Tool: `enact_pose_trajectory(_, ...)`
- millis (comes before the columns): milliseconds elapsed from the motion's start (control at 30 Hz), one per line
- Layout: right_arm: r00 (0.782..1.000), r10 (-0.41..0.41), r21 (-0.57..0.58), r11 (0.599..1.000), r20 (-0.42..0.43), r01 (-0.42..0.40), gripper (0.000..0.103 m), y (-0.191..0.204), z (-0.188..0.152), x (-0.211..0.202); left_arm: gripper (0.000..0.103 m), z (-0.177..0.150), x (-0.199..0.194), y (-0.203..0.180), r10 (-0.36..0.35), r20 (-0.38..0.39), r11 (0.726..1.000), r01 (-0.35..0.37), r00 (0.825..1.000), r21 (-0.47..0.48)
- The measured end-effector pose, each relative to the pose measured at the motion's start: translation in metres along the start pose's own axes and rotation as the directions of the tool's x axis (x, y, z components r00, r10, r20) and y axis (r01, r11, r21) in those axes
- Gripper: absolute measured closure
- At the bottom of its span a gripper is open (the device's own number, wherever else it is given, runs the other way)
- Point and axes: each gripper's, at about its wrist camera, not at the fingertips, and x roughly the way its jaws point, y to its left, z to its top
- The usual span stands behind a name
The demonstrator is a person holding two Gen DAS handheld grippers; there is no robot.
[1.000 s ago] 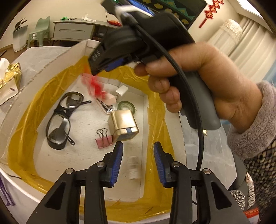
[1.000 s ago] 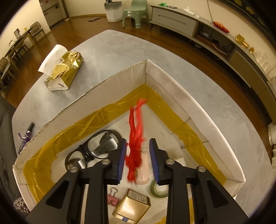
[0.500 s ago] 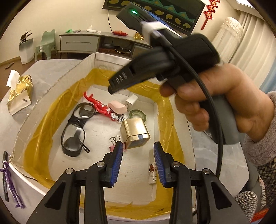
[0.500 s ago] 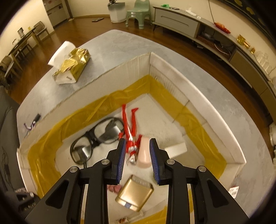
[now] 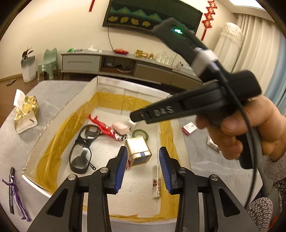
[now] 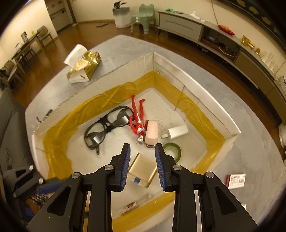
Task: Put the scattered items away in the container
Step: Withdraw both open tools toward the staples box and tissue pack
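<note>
A white cardboard box point(image 6: 196, 89) lined with yellow tape point(image 5: 60, 139) sits on the grey table. Inside lie a red toy figure point(image 6: 138, 116), black glasses point(image 6: 105, 128), a pink block point(image 6: 151, 133), a gold tin point(image 6: 143, 169), a green tape roll point(image 6: 171, 150), a white charger point(image 6: 177, 131) and a small tube point(image 5: 156, 182). My right gripper point(image 6: 142, 161) hovers open and empty above the box's near side. My left gripper point(image 5: 143, 167) is open and empty over the box's front. In the left wrist view a hand point(image 5: 250, 128) holds the right gripper's handle.
A gold tissue pack point(image 6: 84, 68) lies on the table left of the box. A red-and-white packet point(image 6: 236, 181) lies right of it. A dark object with a purple cord point(image 5: 13, 192) rests at the table's left edge. A cabinet point(image 5: 114, 66) and stool point(image 6: 143, 17) stand behind.
The red figure dropped from my right gripper into the box and now lies beside the glasses. Both grippers have drawn back and up from the box.
</note>
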Motion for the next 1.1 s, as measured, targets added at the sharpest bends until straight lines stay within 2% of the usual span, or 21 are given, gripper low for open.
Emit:
enact_pose_trajectory(267,0.994,0.012,0.055,0.998,0.105,-0.018,0.072,-0.003,-0.04,-0.042,0.065,-0.005,-0.018,-0.01,-0.007,0.069,1.0,0.006,0.998,0.01)
enact_pose_trajectory(400,0.985,0.024,0.087,0.995,0.173,-0.04,0.072,-0.005,-0.067,-0.066,0.065,-0.01,-0.027,-0.019,-0.015,0.098,1.0,0.015,0.995,0.009)
enact_pose_trajectory(533,0.976,0.036,0.109,0.992,0.215,-0.061,0.072,-0.008,-0.093,-0.082,0.065,-0.016,-0.036,-0.032,-0.014,0.132,0.999,0.009,0.991,0.033)
enact_pose_trajectory(667,0.968,0.015,0.118,0.992,0.25,-0.046,0.072,-0.009,-0.119,-0.096,0.065,-0.022,-0.044,-0.048,-0.022,0.155,0.998,0.011,0.988,0.068)
enact_pose_trajectory(867,0.96,0.014,0.167,0.984,0.279,-0.063,0.072,-0.019,-0.156,-0.108,0.065,-0.027,-0.046,-0.074,-0.055,0.131,0.994,0.042,0.99,0.096)
enact_pose_trajectory(1100,0.954,0.006,0.261,0.961,0.299,-0.088,0.071,-0.051,-0.201,-0.12,0.064,-0.031,-0.035,-0.113,-0.108,0.081,0.986,0.096,0.991,0.137)
